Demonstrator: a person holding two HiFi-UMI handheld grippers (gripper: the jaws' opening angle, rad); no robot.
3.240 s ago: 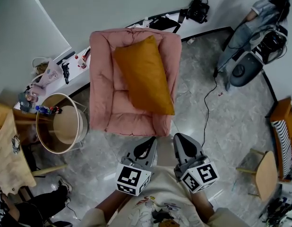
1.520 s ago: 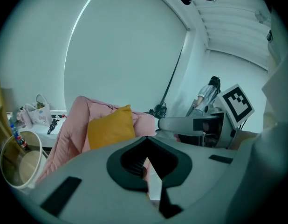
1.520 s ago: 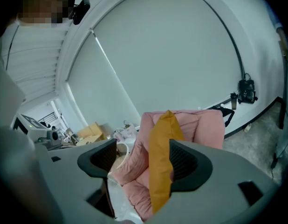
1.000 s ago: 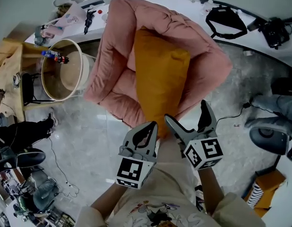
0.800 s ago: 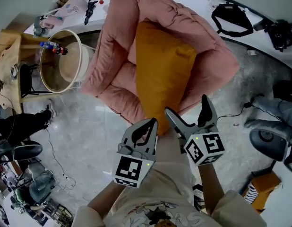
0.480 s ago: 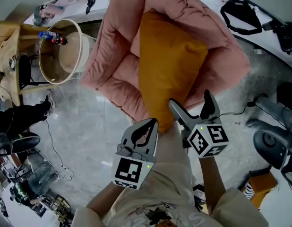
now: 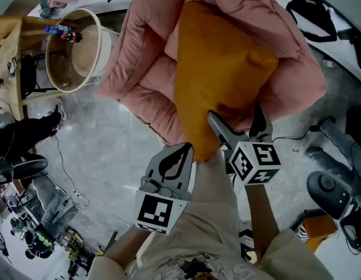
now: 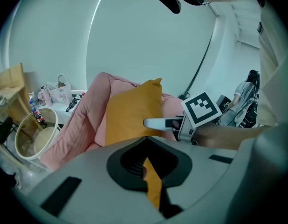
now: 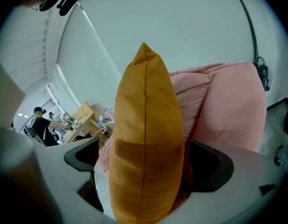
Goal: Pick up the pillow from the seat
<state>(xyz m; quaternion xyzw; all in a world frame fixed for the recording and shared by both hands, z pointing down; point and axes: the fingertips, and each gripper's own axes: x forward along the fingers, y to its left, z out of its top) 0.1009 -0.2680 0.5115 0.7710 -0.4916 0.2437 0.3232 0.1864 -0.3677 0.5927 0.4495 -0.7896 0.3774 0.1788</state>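
An orange pillow [image 7: 218, 69] leans upright against the back of a pink armchair [image 7: 151, 51]. My right gripper [image 7: 234, 120] is open, with its two jaws on either side of the pillow's lower edge. In the right gripper view the pillow [image 9: 146, 139] fills the space between the jaws, seen seam-on. My left gripper [image 7: 181, 153] is shut, its tip just beside the pillow's bottom corner. In the left gripper view a thin strip of orange shows through the slit of the left gripper [image 8: 151, 171]. The pillow [image 8: 132, 113] and the right gripper's cube [image 8: 200, 108] lie beyond.
A round beige tub [image 7: 72, 48] with a white rim stands left of the armchair, next to a wooden table [image 7: 5, 45]. A black bag [image 7: 312, 16] lies on the white counter behind. A cable [image 7: 297, 136] runs over the grey floor at right. A person's legs [image 7: 23, 133] are at left.
The view has closed in on the armchair. My right gripper has moved forward, so its open jaws now straddle the pillow's lower edge. The left gripper has stayed shut beside it.
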